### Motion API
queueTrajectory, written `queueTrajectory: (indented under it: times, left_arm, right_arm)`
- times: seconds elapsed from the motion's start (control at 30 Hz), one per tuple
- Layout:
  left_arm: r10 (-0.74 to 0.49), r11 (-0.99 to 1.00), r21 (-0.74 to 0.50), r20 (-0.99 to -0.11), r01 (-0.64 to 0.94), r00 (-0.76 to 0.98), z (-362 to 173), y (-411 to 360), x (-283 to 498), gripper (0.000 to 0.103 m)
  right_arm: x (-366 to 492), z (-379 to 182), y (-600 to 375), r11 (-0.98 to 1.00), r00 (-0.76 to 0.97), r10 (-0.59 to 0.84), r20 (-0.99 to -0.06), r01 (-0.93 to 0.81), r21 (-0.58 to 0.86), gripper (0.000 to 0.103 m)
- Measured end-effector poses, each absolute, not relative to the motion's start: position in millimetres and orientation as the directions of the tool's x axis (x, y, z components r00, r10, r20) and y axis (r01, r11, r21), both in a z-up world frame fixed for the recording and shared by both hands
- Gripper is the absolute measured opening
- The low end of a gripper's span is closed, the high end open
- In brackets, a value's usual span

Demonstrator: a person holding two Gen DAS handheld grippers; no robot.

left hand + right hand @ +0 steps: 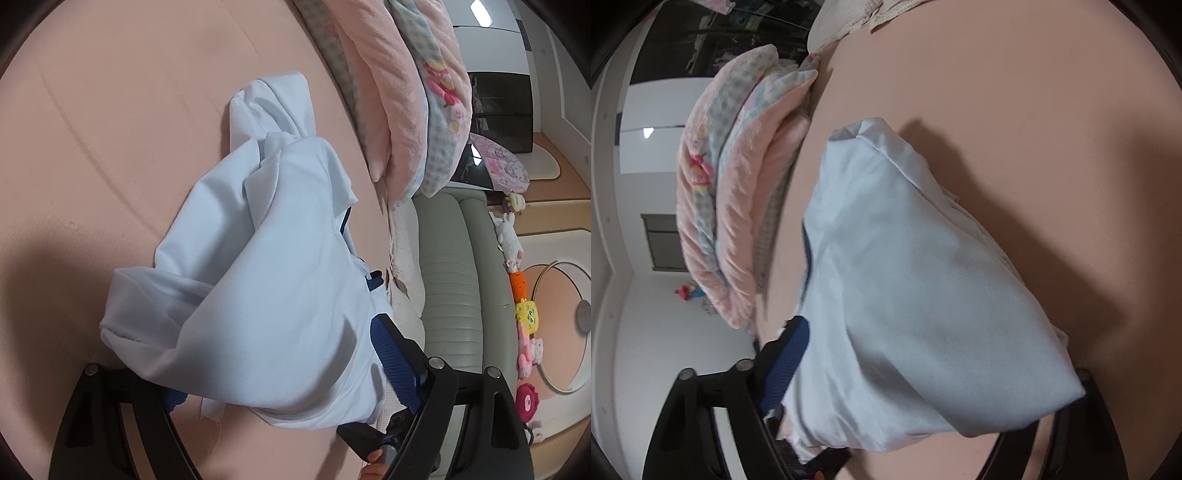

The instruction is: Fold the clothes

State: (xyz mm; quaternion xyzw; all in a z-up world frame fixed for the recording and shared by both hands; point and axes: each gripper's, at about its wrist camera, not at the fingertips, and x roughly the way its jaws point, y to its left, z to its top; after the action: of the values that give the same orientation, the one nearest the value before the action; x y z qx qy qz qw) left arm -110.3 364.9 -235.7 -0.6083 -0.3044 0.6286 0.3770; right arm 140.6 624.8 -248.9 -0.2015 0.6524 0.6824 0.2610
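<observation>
Pale blue cotton garment (258, 266), bunched and creased rather than flat, lies draped over both grippers above the salmon-pink bed sheet (110, 129), its far end trailing down onto the sheet toward the side where the bedding is heaped. Left gripper (295, 373) has its blue-padded fingers (391, 354) wide apart with cloth spilling across and between them; whether they pinch anything I cannot tell. Right gripper (923, 387) is much the same: one blue pad (783, 365) shows beside the fabric, the other side is buried under it, so its hold is unclear too.

Just beyond the garment, along the sheet's edge, sits a rolled pink fleece blanket with a blue checked lining (406, 110), and past that a grey-green padded bench (454, 266) with soft toys on the floor.

To fold this well, my guess is the cloth wants spreading out on open sheet, well away from the blanket, with hems found and pulled taut so no wrinkle gets trapped under a crease
</observation>
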Motion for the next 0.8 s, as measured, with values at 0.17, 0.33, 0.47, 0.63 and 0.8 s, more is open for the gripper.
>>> queueTrajectory:
  times: [0.17, 0.33, 0.47, 0.63, 0.8]
  left_arm:
    - [0.846, -0.528, -0.847, -0.531, -0.066, 0.045, -238, 362, -114, 0.085]
    - [0.819, -0.571, -0.818, -0.573, -0.067, 0.022, -239, 359, -111, 0.050]
    - [0.781, -0.624, -0.777, -0.625, -0.083, -0.016, -239, 358, -107, 0.034]
    - [0.717, -0.694, -0.707, -0.695, -0.137, -0.052, -233, 361, -102, 0.027]
    - [0.641, -0.760, -0.618, -0.764, -0.200, -0.076, -219, 367, -95, 0.026]
  right_arm:
    - [147, -253, 617, -0.028, -0.728, 0.141, -0.670, -0.680, 0.733, 0.028]
    - [150, -256, 615, -0.082, -0.719, 0.160, -0.676, -0.692, 0.717, 0.019]
    - [149, -254, 615, -0.100, -0.708, 0.158, -0.688, -0.705, 0.703, 0.019]
    - [149, -255, 620, -0.110, -0.719, 0.115, -0.685, -0.695, 0.711, 0.019]
    - [138, -246, 620, -0.156, -0.668, 0.105, -0.737, -0.743, 0.651, 0.019]
